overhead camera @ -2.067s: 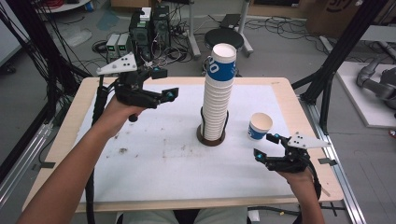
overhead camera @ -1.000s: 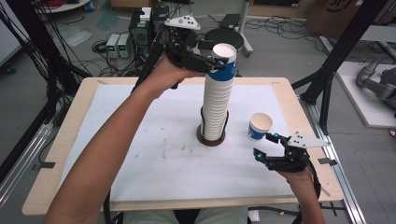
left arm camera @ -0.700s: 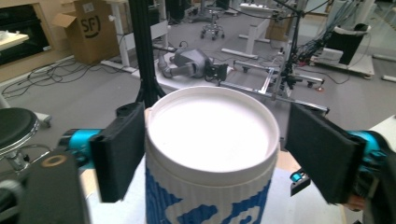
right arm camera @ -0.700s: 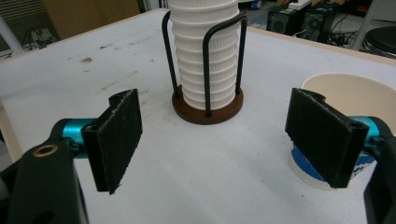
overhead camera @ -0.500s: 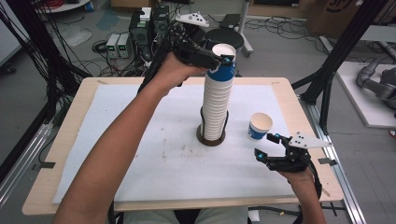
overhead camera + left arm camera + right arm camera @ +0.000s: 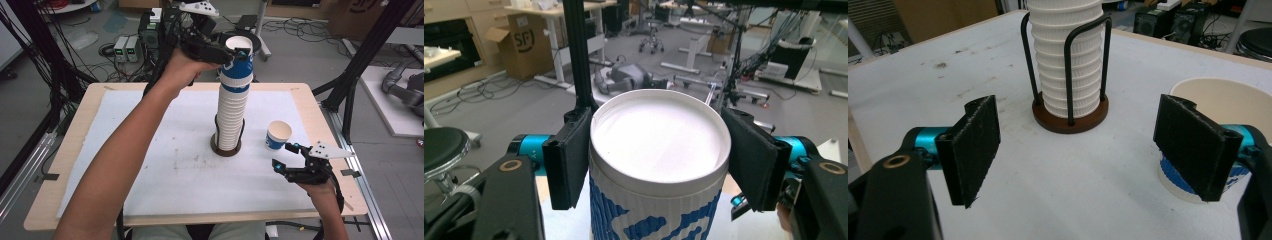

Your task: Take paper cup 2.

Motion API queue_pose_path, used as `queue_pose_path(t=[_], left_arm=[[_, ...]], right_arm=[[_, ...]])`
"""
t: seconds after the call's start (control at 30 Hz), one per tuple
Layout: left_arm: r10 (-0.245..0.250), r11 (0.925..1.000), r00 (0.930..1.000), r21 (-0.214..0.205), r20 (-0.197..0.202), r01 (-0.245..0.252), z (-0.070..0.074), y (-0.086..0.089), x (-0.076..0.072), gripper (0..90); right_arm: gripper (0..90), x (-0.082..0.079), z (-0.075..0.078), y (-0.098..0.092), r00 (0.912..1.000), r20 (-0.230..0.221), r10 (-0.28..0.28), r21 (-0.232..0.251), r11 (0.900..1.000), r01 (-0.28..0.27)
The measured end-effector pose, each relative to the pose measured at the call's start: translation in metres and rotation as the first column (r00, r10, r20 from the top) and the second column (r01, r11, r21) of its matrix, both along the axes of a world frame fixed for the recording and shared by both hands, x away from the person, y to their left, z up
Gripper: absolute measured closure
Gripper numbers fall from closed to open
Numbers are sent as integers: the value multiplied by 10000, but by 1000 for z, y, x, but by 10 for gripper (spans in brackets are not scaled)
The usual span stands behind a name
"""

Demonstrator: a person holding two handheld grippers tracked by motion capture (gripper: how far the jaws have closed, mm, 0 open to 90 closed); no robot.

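Atop stack (image 6: pixel 232 110), top cup (image 6: pixel 237 59) upright, axis vert.

In the left gripper view the top cup (image 6: pixel 659 165) is cut off by the bottom edge, so the stack beneath it is out of sight. In the right gripper view the stack of cups (image 6: pixel 1068 55) runs off the top edge, and the single cup (image 6: pixel 1218 107) sits half behind one of the fingers (image 6: pixel 1193 145), its blue print too hidden to read.
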State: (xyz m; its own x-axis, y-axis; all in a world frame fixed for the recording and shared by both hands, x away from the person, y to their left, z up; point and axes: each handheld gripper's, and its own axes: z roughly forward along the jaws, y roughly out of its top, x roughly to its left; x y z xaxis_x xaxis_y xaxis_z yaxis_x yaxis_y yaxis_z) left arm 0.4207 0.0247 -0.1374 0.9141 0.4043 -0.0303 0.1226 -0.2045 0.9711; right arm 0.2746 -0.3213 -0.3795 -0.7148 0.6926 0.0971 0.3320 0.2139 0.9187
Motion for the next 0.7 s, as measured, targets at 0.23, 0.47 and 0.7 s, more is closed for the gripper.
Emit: queue_pose_path(t=[0.23,0.47,0.7], left_arm=[[-11,9976,9997,-693,226,26,20,12,-7,315],[28,9900,9989,-1408,472,39,40,28,-16,315],[273,9827,9969,-1847,739,-132,53,55,-25,315]], right_arm=[[192,0,1,1,10000,1,10,11,10000,-10],[192,0,1,2,10000,27,40,29,10000,-40],[192,-1,1,2,10000,-12,39,94,9999,-38]])
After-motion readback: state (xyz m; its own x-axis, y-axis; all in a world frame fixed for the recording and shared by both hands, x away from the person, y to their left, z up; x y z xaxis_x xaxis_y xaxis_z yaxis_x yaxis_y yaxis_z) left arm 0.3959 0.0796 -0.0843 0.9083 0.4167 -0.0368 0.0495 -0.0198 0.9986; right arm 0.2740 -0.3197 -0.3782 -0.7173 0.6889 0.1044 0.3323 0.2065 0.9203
